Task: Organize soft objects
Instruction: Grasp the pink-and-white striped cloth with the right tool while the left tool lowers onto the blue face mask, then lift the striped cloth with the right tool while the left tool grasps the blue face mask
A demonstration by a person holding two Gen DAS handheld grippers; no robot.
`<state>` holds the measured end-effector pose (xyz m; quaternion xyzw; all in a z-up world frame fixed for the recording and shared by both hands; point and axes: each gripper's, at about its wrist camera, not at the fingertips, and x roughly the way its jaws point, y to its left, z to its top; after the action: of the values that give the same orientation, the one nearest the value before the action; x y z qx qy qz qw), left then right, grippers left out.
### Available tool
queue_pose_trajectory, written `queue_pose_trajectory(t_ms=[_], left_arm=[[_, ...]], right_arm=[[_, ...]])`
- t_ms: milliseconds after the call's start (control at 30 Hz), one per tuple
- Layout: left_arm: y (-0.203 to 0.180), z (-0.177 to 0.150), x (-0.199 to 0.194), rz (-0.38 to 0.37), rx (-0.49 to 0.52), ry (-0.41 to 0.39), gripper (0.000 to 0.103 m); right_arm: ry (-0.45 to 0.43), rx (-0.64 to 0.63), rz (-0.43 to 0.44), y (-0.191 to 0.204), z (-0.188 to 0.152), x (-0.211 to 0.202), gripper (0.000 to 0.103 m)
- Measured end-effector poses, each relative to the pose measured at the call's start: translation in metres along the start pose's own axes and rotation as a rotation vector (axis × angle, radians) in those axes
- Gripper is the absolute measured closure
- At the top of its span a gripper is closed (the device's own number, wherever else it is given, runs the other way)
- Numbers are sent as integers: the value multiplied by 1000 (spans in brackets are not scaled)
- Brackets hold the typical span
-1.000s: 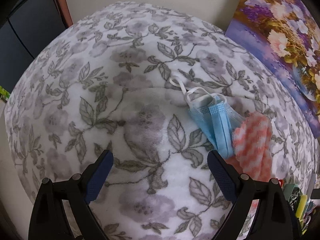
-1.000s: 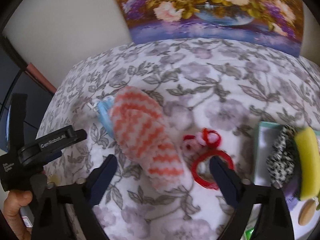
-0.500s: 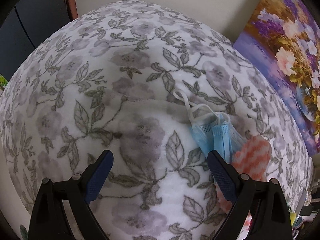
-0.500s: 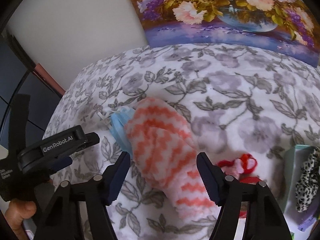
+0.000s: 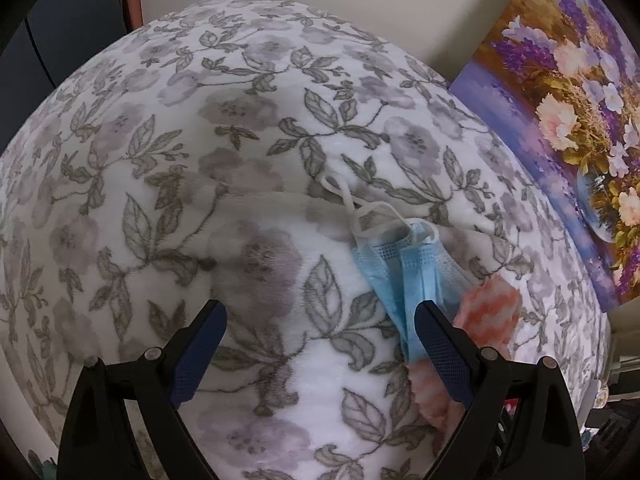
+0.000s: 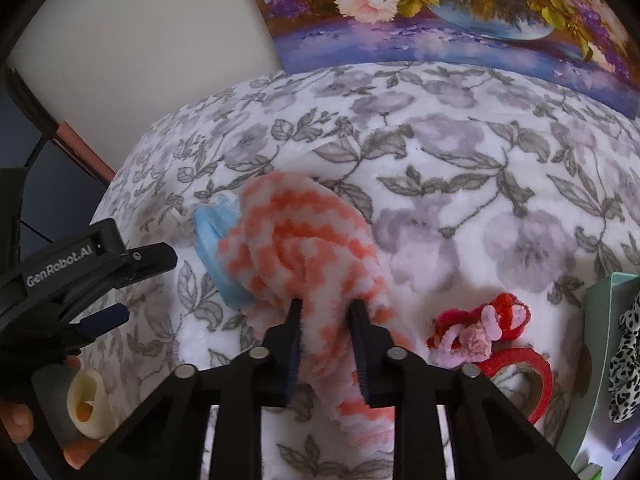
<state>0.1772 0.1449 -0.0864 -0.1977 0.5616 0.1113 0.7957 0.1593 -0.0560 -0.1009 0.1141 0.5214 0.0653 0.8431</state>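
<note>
1. Right gripper [image 6: 326,308]: its jaws have just been closing and now pinch the fluffy orange-and-white sock [image 6: 296,248] at its near end, bunching it.
2. Just left of the sock, touching it, lies a blue face mask [image 6: 218,248].
3. Right of the sock, apart from it, sit a red-and-pink hair tie [image 6: 480,328] and a mint box [image 6: 600,340] at the blanket's edge.
4. Left gripper [image 5: 320,350] hangs wide open over the floral blanket [image 5: 200,140], gripping nothing; bare blanket stretches far beyond the sock toward the flower painting [image 6: 440,8].
</note>
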Motion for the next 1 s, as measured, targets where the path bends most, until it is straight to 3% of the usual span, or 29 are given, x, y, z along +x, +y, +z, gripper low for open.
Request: queue_pose_trajectory(t_ms=[200,567,767,933,1000], left_arm=[[-3,-3,5,-52,-17,15,8],[-21,-9,20,-129,18,14,10],[-33,-10,25,-150,52,4,34],[-38,-11,29,-192,64,20,69],[-38,-12,31,-205,60,28,76]], right_arm=[[-4,31,11,-7,0,-2,91],[-13,131,13,-33,1,-10,92],[-11,129,16,-34,-1,-10,92],[-8,132,19,-34,-1,-10,92],[-8,133,20,-34,-1,-10,92]])
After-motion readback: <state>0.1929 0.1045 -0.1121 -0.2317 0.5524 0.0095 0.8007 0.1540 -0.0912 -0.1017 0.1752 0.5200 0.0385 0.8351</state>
